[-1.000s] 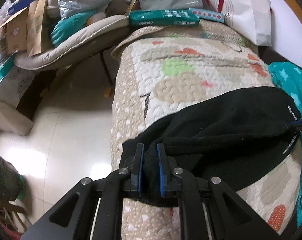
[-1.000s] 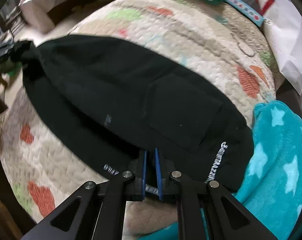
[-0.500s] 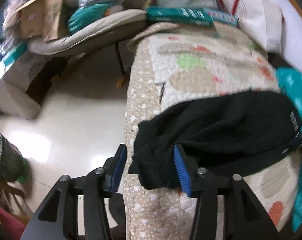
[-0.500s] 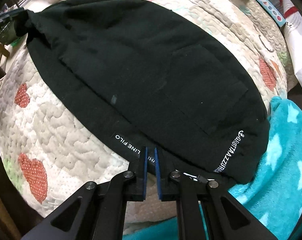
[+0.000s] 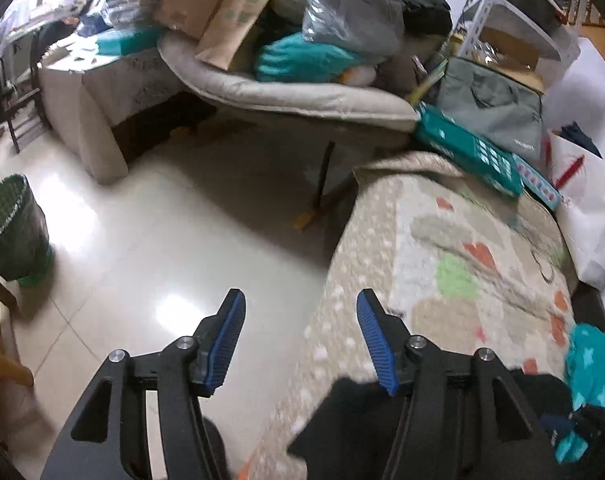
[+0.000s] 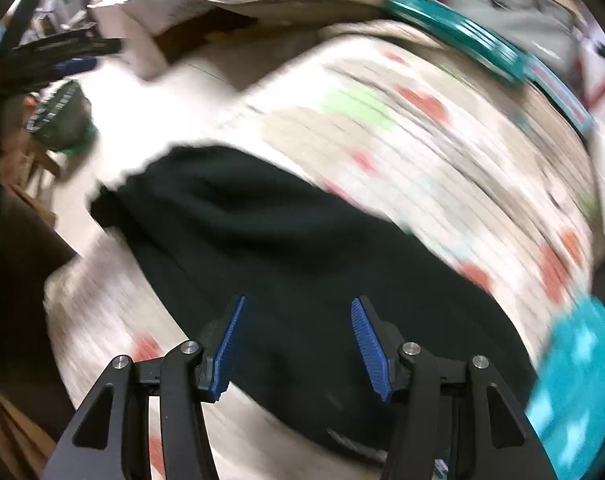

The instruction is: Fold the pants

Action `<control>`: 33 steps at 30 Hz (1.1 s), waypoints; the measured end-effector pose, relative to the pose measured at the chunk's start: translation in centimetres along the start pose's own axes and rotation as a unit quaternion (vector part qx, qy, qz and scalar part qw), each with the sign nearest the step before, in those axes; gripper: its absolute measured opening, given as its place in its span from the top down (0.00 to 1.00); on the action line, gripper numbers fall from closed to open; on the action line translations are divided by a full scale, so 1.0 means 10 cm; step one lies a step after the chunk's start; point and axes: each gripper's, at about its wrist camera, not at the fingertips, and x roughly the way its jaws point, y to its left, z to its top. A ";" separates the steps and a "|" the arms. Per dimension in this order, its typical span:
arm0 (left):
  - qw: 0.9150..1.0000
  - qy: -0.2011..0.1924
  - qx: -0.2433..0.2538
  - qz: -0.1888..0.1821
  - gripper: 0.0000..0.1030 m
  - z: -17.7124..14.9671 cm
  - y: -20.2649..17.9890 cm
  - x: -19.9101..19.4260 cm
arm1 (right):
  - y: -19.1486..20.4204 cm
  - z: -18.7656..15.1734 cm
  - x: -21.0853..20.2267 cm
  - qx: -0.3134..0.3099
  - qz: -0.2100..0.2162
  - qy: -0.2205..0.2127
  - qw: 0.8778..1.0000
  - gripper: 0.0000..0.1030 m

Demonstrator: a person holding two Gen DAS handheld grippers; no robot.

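Where both gripped a second ago, left claw (image 5: 300, 338) and right claw (image 6: 298, 342) opening, empty, black pants (image 6: 302, 248) released on quilt (image 6: 442, 152)

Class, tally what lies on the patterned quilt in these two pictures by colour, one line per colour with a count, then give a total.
Black: 1, the pants
Teal: 2, the star blanket and the long box
Total: 3 on the quilt
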 end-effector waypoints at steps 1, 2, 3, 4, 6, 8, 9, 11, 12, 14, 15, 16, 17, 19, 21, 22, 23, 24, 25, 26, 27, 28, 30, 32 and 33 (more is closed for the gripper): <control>1.000 -0.010 0.002 0.002 0.44 -0.01 0.01 0.02 | 0.16 0.16 0.08 -0.011 0.013 -0.008 1.000 0.43; 1.000 -0.022 0.007 0.008 0.44 -0.05 0.04 0.05 | 0.28 0.28 0.15 -0.021 0.021 -0.014 0.999 0.43; 0.999 -0.029 0.011 0.015 0.44 -0.08 0.06 0.07 | 0.40 0.40 0.21 -0.032 0.031 -0.018 0.999 0.44; 0.999 -0.030 0.015 0.025 0.44 -0.12 0.08 0.11 | 0.53 0.52 0.31 -0.043 0.046 -0.021 0.998 0.44; 0.999 0.007 -0.003 0.032 0.44 -0.11 0.18 0.26 | 0.72 0.68 0.50 -0.057 0.068 -0.019 0.996 0.44; 0.999 0.016 -0.038 0.009 0.44 -0.09 0.27 0.30 | 0.88 0.82 0.72 -0.075 0.080 -0.011 0.994 0.45; 0.999 0.014 -0.045 0.008 0.44 -0.09 0.29 0.29 | 0.92 0.86 0.80 -0.081 0.082 -0.007 0.993 0.47; 0.999 0.006 -0.048 0.012 0.44 -0.07 0.28 0.26 | 1.06 0.91 0.96 -0.099 0.086 0.005 0.991 0.50; 0.999 0.005 -0.049 0.009 0.44 -0.06 0.28 0.25 | 1.11 0.92 1.03 -0.109 0.090 0.012 0.990 0.52; 0.998 0.005 -0.055 -0.002 0.44 -0.05 0.28 0.23 | 1.24 0.86 1.17 -0.137 0.087 0.038 0.986 0.69; 0.998 0.006 -0.057 -0.004 0.44 -0.04 0.28 0.22 | 1.28 0.83 1.21 -0.146 0.086 0.047 0.984 0.84; 0.998 0.008 -0.059 -0.006 0.44 -0.04 0.29 0.22 | 1.30 0.81 1.20 -0.148 0.080 0.040 0.985 0.85; 0.998 0.010 -0.064 -0.008 0.44 -0.03 0.30 0.21 | 1.31 0.81 1.16 -0.145 0.079 0.034 0.986 0.88; 0.997 0.009 -0.077 -0.011 0.44 -0.02 0.35 0.18 | 1.28 0.85 1.10 -0.133 0.084 0.020 0.987 0.90; 0.996 0.002 -0.089 -0.007 0.44 0.00 0.40 0.15 | 1.22 0.94 1.02 -0.114 0.084 0.001 0.990 0.90; 0.995 -0.004 -0.096 -0.001 0.44 0.01 0.44 0.13 | 1.21 1.01 0.99 -0.106 0.084 -0.005 0.991 0.90; 0.995 -0.007 -0.101 0.002 0.44 0.01 0.46 0.12 | 1.18 1.06 0.99 -0.098 0.083 -0.010 0.992 0.90; 0.994 -0.009 -0.107 0.005 0.44 0.02 0.50 0.12 | 1.16 1.11 1.00 -0.090 0.081 -0.013 0.993 0.90; 0.993 -0.010 -0.115 0.009 0.44 0.02 0.54 0.11 | 1.14 1.17 1.04 -0.081 0.079 -0.014 0.994 0.90; 0.992 -0.010 -0.122 0.011 0.44 0.02 0.57 0.12 | 1.14 1.23 1.09 -0.074 0.077 -0.013 0.994 0.90; 0.992 -0.009 -0.128 0.014 0.44 0.01 0.60 0.13 | 1.13 1.27 1.14 -0.067 0.076 -0.010 0.995 0.89; 0.991 -0.007 -0.131 0.017 0.44 0.01 0.62 0.14 | 1.11 1.31 1.20 -0.060 0.078 -0.002 0.995 0.86; 0.991 -0.008 -0.130 0.027 0.44 0.00 0.62 0.16 | 1.10 1.37 1.33 -0.042 0.075 0.010 0.996 0.85; 0.992 -0.010 -0.121 0.035 0.44 0.00 0.59 0.17 | 1.00 1.41 1.33 -0.011 0.082 0.011 0.997 0.74; 0.993 -0.011 -0.113 0.039 0.44 -0.01 0.57 0.18 | 0.91 1.42 1.27 0.010 0.088 0.002 0.996 0.66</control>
